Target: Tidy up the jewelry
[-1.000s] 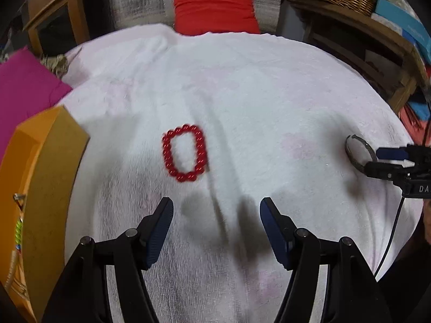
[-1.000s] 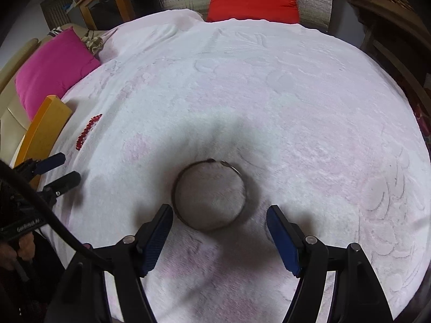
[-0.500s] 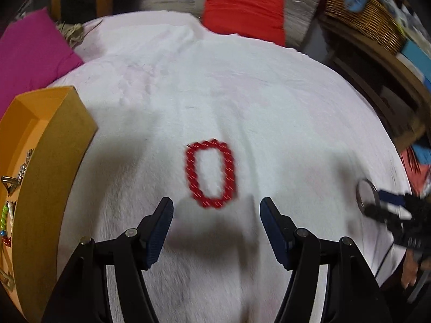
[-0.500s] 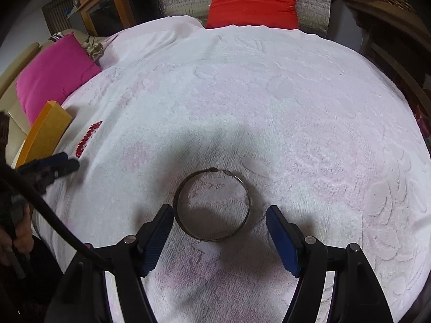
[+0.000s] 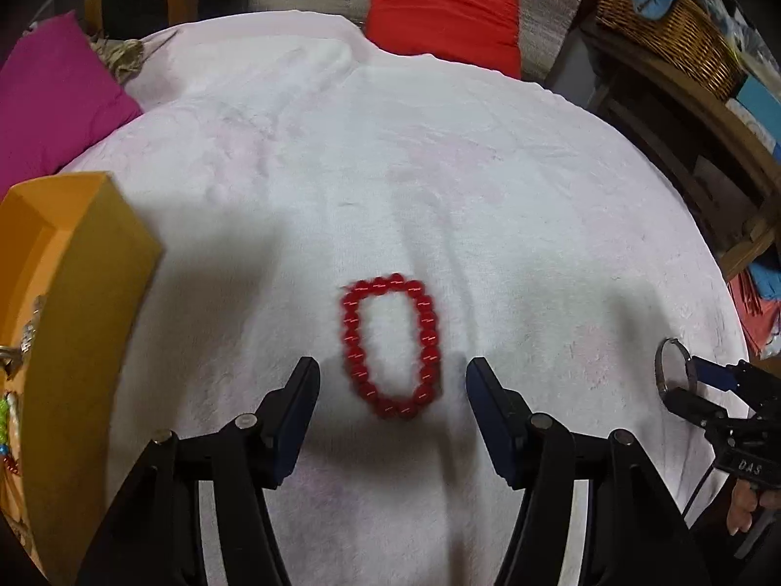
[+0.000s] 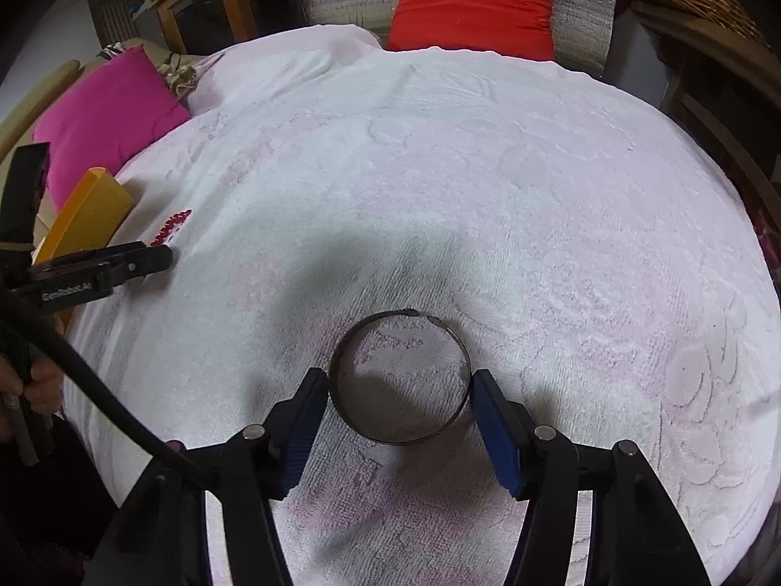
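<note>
My left hand-held gripper (image 5: 393, 378) is wide apart, the red bead bracelet (image 5: 390, 344) between its fingers. My right hand-held gripper (image 6: 399, 383) is apart too, around the metal bangle (image 6: 399, 378).

Legible: "DAS" on body of right gripper (image 5: 683, 385), seen from left wrist cam. "GenRobot.AI", approx., rather small, on body of left gripper (image 6: 163, 256), from right wrist cam.
</note>
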